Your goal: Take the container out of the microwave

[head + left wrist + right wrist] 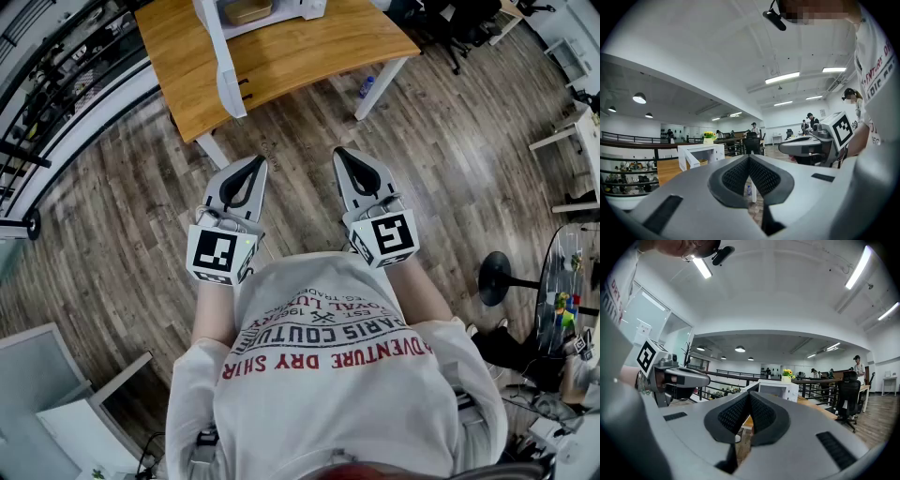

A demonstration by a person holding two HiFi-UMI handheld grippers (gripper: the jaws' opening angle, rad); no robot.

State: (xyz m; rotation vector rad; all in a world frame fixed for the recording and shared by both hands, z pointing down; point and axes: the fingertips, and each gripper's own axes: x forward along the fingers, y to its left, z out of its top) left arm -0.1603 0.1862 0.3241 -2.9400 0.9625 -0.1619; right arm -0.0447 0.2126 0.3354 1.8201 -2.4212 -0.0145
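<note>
A white microwave (221,56) stands on the wooden table (309,52) at the top of the head view, its door swung open toward me. A tan container (248,11) sits inside it. My left gripper (253,165) and right gripper (343,154) are held side by side, level, over the floor short of the table, well apart from the microwave. Both have their jaws together with nothing between them. The left gripper view has the microwave (701,152) ahead to the left beyond the left gripper (749,157). In the right gripper view the microwave (777,390) stands just past the right gripper (750,394).
A water bottle (366,86) lies on the wood floor by the table leg. A railing (56,84) runs along the left. A chair base (497,277) and a glass table (565,300) with small items are at the right, and a white cabinet (56,394) at lower left.
</note>
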